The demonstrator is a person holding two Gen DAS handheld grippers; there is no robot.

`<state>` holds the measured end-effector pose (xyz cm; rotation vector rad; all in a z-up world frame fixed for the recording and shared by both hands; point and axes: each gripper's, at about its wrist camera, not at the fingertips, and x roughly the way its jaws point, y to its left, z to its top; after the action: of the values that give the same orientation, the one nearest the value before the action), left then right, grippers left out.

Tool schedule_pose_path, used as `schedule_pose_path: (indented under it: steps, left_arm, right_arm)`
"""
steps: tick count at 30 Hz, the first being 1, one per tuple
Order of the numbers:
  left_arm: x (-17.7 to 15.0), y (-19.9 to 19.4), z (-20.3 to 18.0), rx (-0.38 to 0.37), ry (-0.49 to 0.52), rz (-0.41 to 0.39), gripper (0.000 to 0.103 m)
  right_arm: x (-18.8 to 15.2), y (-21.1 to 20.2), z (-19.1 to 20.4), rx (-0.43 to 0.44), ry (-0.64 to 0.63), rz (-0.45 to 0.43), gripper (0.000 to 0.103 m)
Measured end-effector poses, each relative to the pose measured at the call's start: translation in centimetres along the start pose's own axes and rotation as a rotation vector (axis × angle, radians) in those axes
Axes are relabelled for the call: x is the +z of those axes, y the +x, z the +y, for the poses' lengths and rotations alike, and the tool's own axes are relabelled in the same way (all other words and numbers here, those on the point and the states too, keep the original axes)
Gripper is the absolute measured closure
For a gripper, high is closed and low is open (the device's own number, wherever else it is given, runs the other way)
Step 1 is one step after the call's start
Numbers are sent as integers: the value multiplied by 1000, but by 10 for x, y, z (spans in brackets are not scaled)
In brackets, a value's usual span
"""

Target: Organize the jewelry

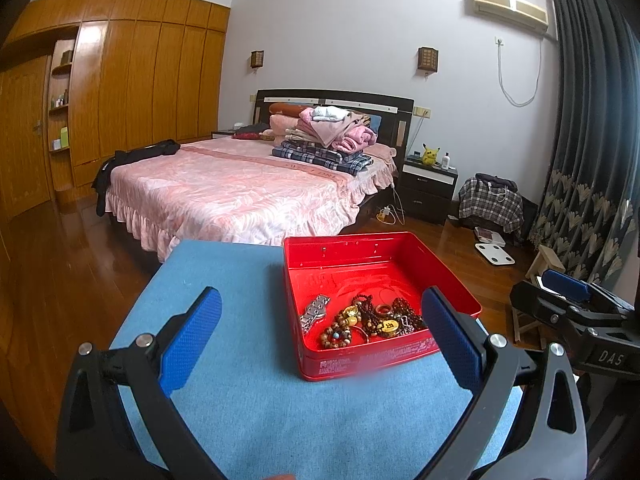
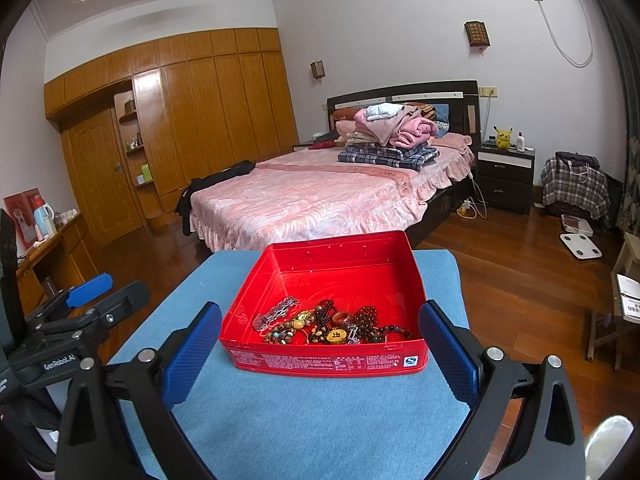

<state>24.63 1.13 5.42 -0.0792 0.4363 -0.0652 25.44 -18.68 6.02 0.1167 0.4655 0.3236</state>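
A: Where is the jewelry (image 2: 332, 324) found?

B: It is heaped in the near part of the red tin (image 2: 280, 256), which is set on the blue-covered table (image 2: 320, 420). In the right wrist view the tin is seen almost centred between the fingers; in the left wrist view the red tin (image 1: 384, 240) is shifted to the right, with its near right corner hidden behind the right blue pad.

A: How are the claws held?

B: The left gripper (image 1: 320, 336) is spread wide with nothing between its pads, above bare blue cloth. The right gripper (image 2: 320, 344) is likewise spread wide and empty, the tin's front wall being framed between its fingers but not touched.

A: What is shown in one view only?

B: A silver watch band (image 1: 314, 312) at the left of the pile is seen more plainly from the left wrist. A desk with a thermos (image 2: 42, 216) is seen at the left only from the right wrist. An air conditioner (image 1: 510, 10) is seen whole on the wall only from the left wrist. Each gripper appears at the edge of the other's view: the right gripper (image 1: 568, 300), the left gripper (image 2: 92, 296).
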Motion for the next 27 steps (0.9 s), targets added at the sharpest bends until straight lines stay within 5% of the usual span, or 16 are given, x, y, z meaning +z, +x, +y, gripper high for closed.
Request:
schedule_pose_path:
  steps: [27]
  left_arm:
    - [-8,5,-2,5,-6,15,6]
  right_arm:
    - [-8,-3,-6,-33,-12,14,6]
